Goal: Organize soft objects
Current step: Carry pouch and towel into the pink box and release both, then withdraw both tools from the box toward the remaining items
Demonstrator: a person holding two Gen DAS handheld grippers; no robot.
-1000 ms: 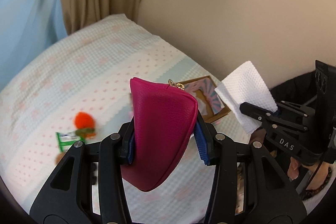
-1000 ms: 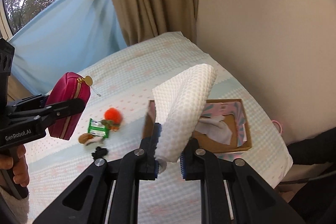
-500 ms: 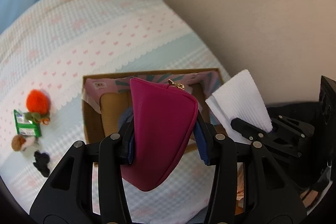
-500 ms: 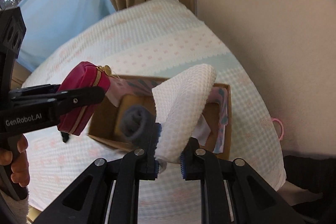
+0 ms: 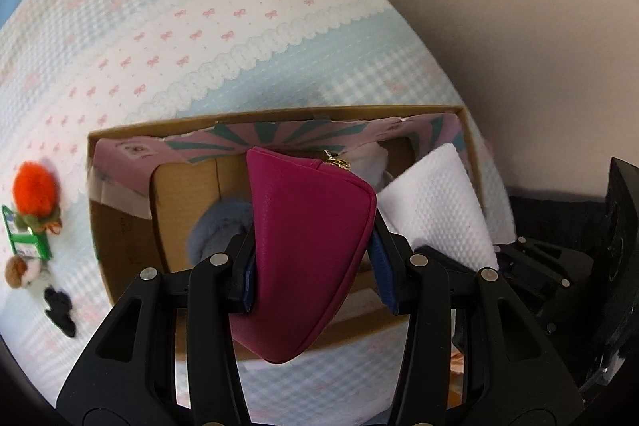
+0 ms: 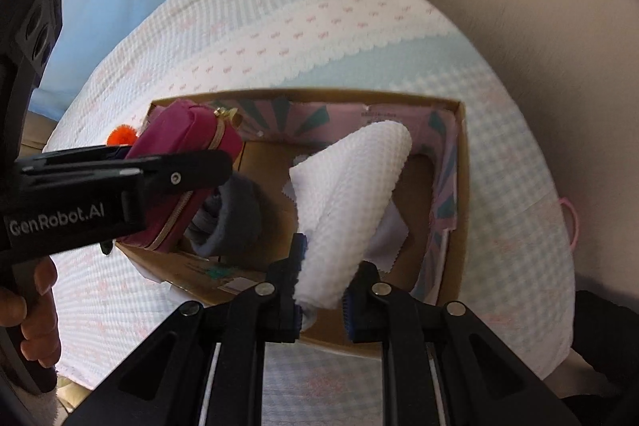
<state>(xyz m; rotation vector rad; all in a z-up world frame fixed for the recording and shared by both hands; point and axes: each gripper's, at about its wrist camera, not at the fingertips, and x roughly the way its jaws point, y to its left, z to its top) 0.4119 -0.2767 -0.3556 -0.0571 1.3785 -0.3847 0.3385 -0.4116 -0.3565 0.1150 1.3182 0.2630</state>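
Note:
My left gripper [image 5: 311, 270] is shut on a magenta zip pouch [image 5: 307, 238], held just above the left half of an open cardboard box [image 5: 120, 266]. The same pouch [image 6: 179, 162] shows from the side in the right wrist view. My right gripper [image 6: 321, 290] is shut on a folded white waffle cloth [image 6: 347, 202], hanging over the box's right half [image 6: 459, 194]; the cloth [image 5: 439, 202] also shows beside the pouch. A grey-blue fuzzy sock [image 5: 219, 226] and white fabric [image 6: 389, 238] lie inside the box.
The box sits on a bed with a pale blue and pink bow-print cover [image 5: 199, 26]. Left of the box lie an orange pompom toy [image 5: 34, 186], a green packet [image 5: 24, 242], a small brown plush [image 5: 20, 270] and a black item [image 5: 60, 310]. A beige wall [image 5: 499, 6] bounds the right.
Both grippers have dropped toward the bed and tipped further down, keeping their loads. The box has grown much larger in both views; pouch and cloth now hang over its opening.

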